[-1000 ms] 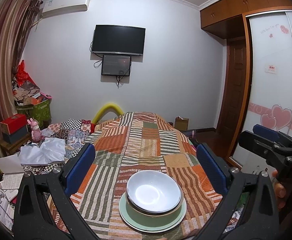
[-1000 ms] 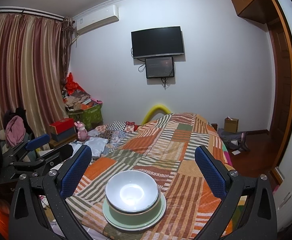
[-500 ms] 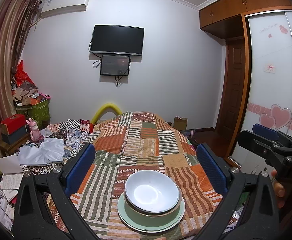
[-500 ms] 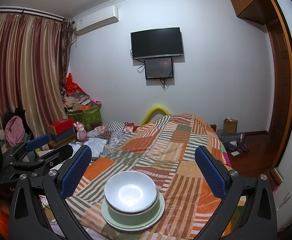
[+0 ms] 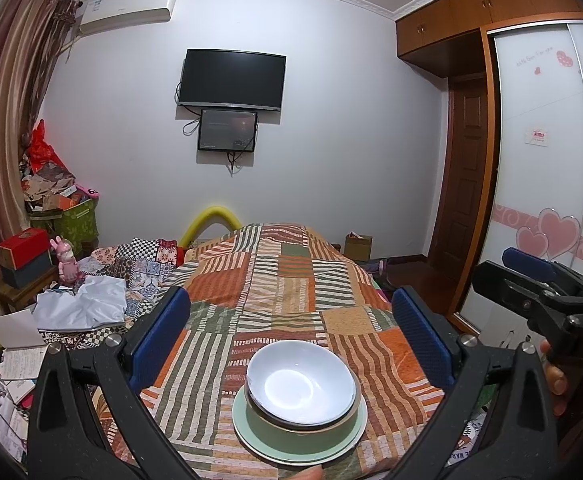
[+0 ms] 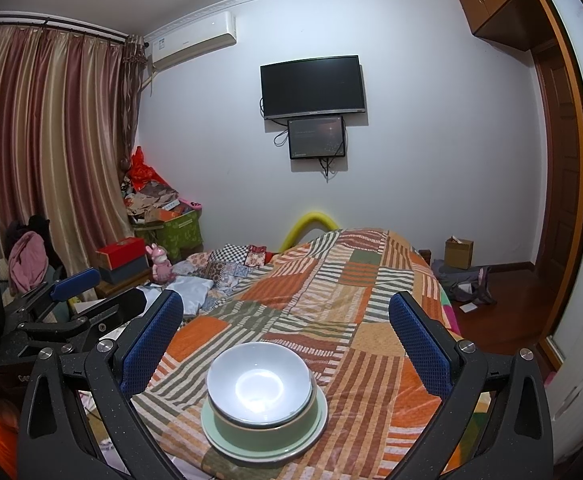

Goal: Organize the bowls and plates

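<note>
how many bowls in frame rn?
2, nested: white bowl inside the green bowl, which sits on the green plate on the quilt. More could hide between them.

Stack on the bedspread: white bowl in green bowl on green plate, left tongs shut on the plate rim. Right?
Not quite. The stack is as stated: white bowl in green bowl on green plate. But the left wrist view shows the left tongs open, touching nothing.

White bowl [image 5: 300, 384] nests in green bowl [image 5: 291, 436] on plate [image 5: 355, 428].
</note>
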`<move>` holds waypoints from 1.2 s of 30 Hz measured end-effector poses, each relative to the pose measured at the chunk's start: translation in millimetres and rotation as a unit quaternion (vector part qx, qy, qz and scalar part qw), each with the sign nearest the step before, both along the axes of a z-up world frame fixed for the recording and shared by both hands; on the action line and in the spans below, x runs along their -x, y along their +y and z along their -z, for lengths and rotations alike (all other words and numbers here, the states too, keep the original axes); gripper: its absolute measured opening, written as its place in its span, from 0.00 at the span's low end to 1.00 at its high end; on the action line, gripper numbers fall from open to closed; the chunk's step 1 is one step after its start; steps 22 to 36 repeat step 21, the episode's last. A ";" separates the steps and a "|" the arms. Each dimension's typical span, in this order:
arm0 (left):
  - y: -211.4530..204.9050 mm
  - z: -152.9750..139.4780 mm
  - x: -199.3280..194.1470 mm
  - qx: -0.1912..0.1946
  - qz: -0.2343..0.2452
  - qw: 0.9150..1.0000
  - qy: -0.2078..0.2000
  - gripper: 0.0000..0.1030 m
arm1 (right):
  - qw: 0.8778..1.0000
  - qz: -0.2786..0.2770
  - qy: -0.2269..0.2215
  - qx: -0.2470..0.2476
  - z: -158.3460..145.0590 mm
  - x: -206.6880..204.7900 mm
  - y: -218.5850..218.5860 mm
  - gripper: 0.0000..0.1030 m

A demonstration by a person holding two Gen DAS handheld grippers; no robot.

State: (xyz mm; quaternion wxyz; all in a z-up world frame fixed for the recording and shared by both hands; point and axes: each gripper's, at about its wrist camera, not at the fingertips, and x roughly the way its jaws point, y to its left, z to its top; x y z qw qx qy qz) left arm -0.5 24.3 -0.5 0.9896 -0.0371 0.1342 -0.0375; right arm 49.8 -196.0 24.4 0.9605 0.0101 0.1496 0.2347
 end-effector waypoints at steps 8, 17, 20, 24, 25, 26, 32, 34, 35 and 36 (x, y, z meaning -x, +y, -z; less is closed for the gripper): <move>0.4 -0.5 -2.5 0.001 0.004 1.000 0.006 0.99 | 1.000 -0.002 0.002 0.004 -0.6 -2.1 -0.2 1.00; -0.1 -1.2 -2.8 0.000 0.006 1.000 0.007 0.99 | 1.000 -0.002 0.002 0.006 -1.7 -3.1 0.2 1.00; 0.1 -0.4 -2.4 0.001 0.006 1.000 0.005 0.99 | 1.000 -0.002 0.002 0.008 -1.8 -3.8 1.1 1.00; 0.2 -0.3 -1.9 0.000 0.004 1.000 0.003 0.99 | 1.000 -0.002 0.003 0.008 -1.2 -3.8 1.7 1.00; 0.2 -0.3 -1.9 0.000 0.004 1.000 0.003 0.99 | 1.000 -0.002 0.003 0.008 -1.2 -3.8 1.7 1.00; 0.2 -0.3 -1.9 0.000 0.004 1.000 0.003 0.99 | 1.000 -0.002 0.003 0.008 -1.2 -3.8 1.7 1.00; 0.2 -0.3 -1.9 0.000 0.004 1.000 0.003 0.99 | 1.000 -0.002 0.003 0.008 -1.2 -3.8 1.7 1.00; 0.2 -0.3 -1.9 0.000 0.004 1.000 0.003 0.99 | 1.000 -0.002 0.003 0.008 -1.2 -3.8 1.7 1.00; 0.2 -0.3 -1.9 0.000 0.004 1.000 0.003 0.99 | 1.000 -0.002 0.003 0.008 -1.2 -3.8 1.7 1.00; 0.2 -0.3 -1.9 0.000 0.004 1.000 0.003 0.99 | 1.000 -0.002 0.003 0.008 -1.2 -3.8 1.7 1.00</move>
